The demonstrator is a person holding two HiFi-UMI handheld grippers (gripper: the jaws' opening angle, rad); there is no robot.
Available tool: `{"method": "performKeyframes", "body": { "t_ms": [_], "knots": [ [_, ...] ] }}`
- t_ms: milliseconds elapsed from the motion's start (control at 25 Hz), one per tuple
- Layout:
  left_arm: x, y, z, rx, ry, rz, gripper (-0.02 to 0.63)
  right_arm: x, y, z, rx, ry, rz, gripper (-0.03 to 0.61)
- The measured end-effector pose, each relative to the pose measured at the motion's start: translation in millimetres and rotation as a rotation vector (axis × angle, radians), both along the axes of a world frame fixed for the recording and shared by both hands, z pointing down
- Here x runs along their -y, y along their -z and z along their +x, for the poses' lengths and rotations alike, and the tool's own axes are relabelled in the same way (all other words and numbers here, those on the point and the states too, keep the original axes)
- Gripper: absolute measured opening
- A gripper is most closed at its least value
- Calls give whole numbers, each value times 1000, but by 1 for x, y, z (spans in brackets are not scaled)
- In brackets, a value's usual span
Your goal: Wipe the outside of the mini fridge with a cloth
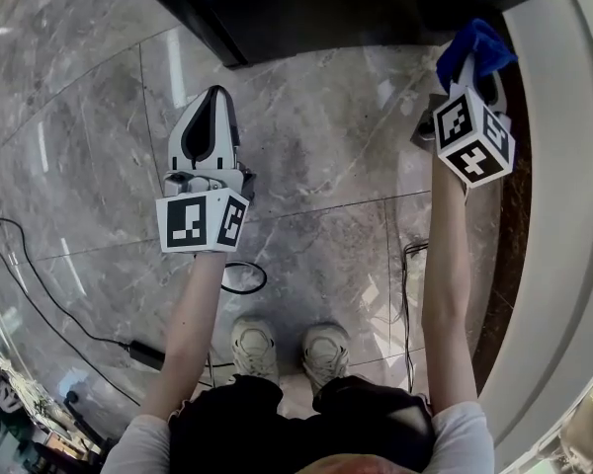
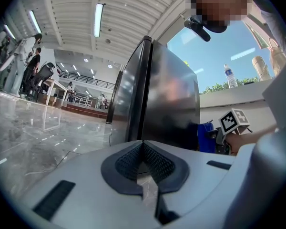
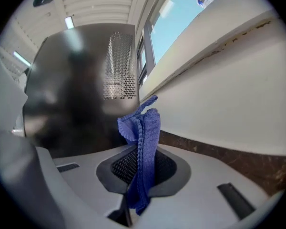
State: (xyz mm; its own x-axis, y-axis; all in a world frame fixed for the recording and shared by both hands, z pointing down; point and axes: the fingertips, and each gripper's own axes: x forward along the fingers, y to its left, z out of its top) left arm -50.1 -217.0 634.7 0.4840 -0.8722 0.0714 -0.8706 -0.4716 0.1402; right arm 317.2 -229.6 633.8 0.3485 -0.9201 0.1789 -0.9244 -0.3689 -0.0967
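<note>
The grey marble floor (image 1: 306,166) fills most of the head view, with the person's shoes at the lower centre. The black mini fridge (image 1: 326,8) stands on it along the top edge of that view. In the left gripper view it rises upright through the middle of the frame, its dark sides glossy and reflective. A white ledge (image 1: 558,215) runs down the right side of the head view, close beside the fridge.

The left hand-held gripper (image 1: 210,117) hangs over bare floor in the left centre, well short of the fridge. Its jaws are closed together with nothing between them.

The right hand-held gripper (image 1: 471,72) is at the upper right, between fridge and ledge, its jaws clamped on the blue cloth (image 1: 477,49). In the right gripper view the cloth sticks up from the pads in a loose fold, near the fridge's side but apart from it.

With the cloth gripped yet off the surface, no face is being wiped at this moment. I judge the wiping is essentially all left to do, though the glossy panels do not show which, if any, are already clean.
</note>
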Motion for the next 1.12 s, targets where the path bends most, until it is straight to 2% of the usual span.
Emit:
{"method": "performKeyframes", "body": {
  "t_ms": [120,280,480,640,840,1120],
  "knots": [
    [2,-2,-7,-8,16,-5,5,-9,11,-49,62,99,63,67],
    [4,-3,-13,-23,32,-13,5,-7,9,-139,145,282,108,67],
    [1,-12,-24,-33,49,-38,5,3,-13,-258,101,523,74,67],
    [1,-13,-41,-40,62,-50,5,12,-26,-321,86,626,73,67],
    [4,-14,-69,-29,101,-48,5,31,-38,-359,25,673,71,67],
    [3,-19,-68,-41,96,-61,5,34,-41,-351,-27,657,80,67]
  ]
}}
